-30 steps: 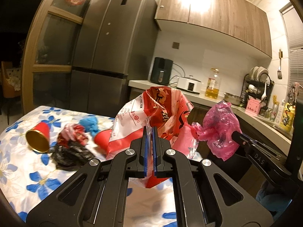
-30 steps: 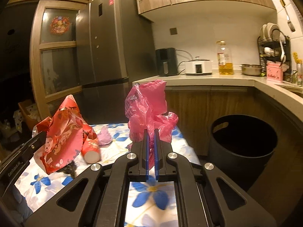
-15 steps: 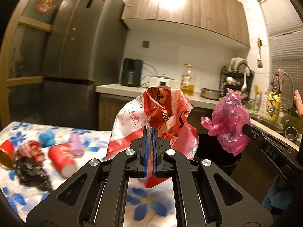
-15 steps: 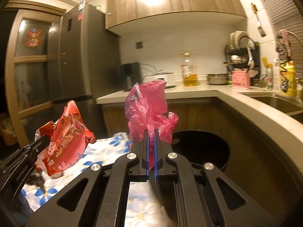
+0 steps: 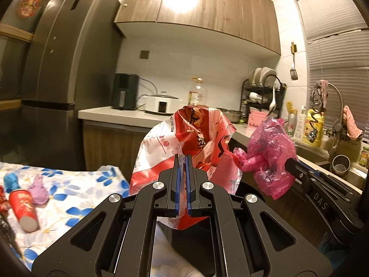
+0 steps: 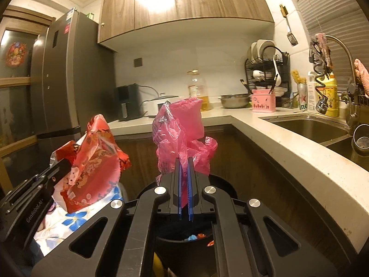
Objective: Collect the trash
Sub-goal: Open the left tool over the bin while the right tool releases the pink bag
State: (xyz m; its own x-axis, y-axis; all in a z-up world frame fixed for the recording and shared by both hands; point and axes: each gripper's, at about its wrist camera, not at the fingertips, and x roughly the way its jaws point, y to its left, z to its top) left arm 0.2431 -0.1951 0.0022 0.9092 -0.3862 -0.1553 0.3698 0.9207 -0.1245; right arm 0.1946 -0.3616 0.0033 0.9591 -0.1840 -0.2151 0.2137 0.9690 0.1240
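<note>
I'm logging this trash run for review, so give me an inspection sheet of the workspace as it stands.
Surface: floral tablecloth, partly covered with litter.
Job's things: red printed bag in the left gripper; pink plastic bag in the right gripper; black bin below the right gripper, some litter already inside.
Clutter: red paper cup lying on its side, purple scrap, blue scrap.
Grippers: both shut, fingers pinching their bags.
Cables: cords behind the white cooker.
Surroundings: fridge, counter, sink, dish rack.
</note>
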